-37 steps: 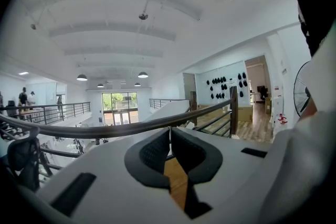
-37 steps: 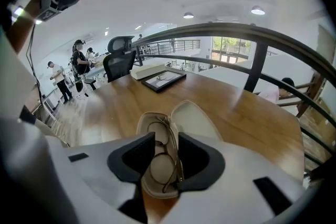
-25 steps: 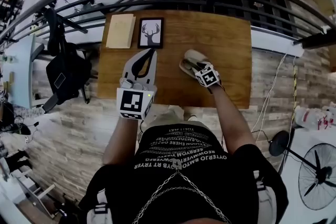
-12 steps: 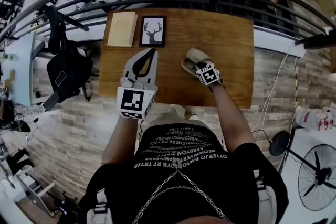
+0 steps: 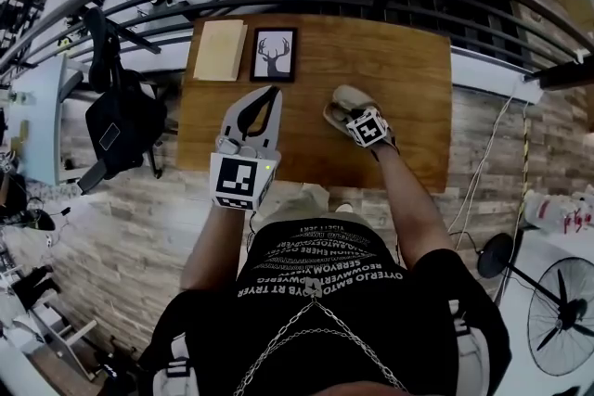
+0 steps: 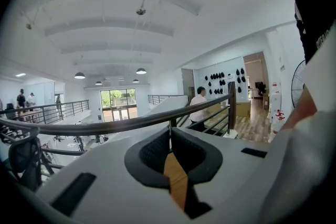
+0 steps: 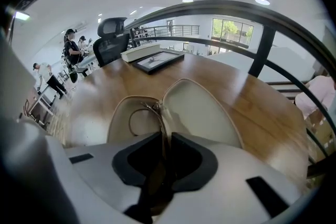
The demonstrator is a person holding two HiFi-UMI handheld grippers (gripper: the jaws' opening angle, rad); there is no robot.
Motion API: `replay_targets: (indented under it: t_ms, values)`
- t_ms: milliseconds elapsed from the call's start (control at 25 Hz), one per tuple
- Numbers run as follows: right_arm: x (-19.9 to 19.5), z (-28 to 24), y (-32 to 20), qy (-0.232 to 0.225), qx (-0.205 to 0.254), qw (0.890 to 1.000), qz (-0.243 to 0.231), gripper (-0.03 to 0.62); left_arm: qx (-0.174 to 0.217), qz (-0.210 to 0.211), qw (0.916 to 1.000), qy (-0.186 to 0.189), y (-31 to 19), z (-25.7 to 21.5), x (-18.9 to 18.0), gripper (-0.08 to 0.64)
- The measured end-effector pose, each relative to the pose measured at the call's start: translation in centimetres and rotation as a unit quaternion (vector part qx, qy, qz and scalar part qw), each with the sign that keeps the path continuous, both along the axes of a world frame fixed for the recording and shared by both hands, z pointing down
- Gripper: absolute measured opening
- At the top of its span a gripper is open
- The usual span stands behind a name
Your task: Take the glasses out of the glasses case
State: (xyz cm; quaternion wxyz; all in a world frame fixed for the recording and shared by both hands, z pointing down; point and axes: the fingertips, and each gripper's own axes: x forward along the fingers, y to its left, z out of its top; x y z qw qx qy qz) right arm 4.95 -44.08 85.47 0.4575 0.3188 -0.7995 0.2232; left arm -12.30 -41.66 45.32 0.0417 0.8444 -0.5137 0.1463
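Two grippers are over the brown wooden counter (image 5: 408,88). The right gripper (image 5: 355,118) points steeply down into an open beige glasses case (image 5: 345,99) that lies near the counter's middle. The head view shows only the marker cube over the case, and what the fingers hold is hidden there.

The right gripper view fills that in. The case (image 7: 199,107) lies with both halves spread, and a pair of thin metal-framed glasses with dark lenses (image 7: 154,106) rests partly in the left half. The right gripper (image 7: 165,139) has just been closing its fingers. They are now clenched on the glasses, with a dark lens and frame pinched between the black pads.

The left gripper (image 5: 270,92) hangs to the left of the case, well apart from it. In the left gripper view the left gripper (image 6: 170,131) has its fingers together at the tips, with nothing between them and only a strip of wood showing in the gap behind. This view looks out past a dark metal railing (image 6: 131,122) into the hall and does not show the case.

At the counter's far edge lie a black-framed deer picture (image 5: 275,55) and a pale beige pad (image 5: 220,51), side by side.
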Motion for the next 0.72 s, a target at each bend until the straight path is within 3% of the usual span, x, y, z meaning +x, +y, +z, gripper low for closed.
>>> replay_targets:
  t_ms: [280, 720]
  values:
    - [-1.1, -1.2, 0.4, 0.010, 0.030, 0.998, -0.055, 0.028, 0.003, -0.003, 1.0000, 0.003, 0.3, -0.3, -0.2, 0.034]
    - [-0.2, -5.5, 0.7, -0.054, 0.066, 0.996, -0.005, 0.028, 0.014, 0.011, 0.9998, 0.011, 0.8, -1.1, 1.7, 0.034]
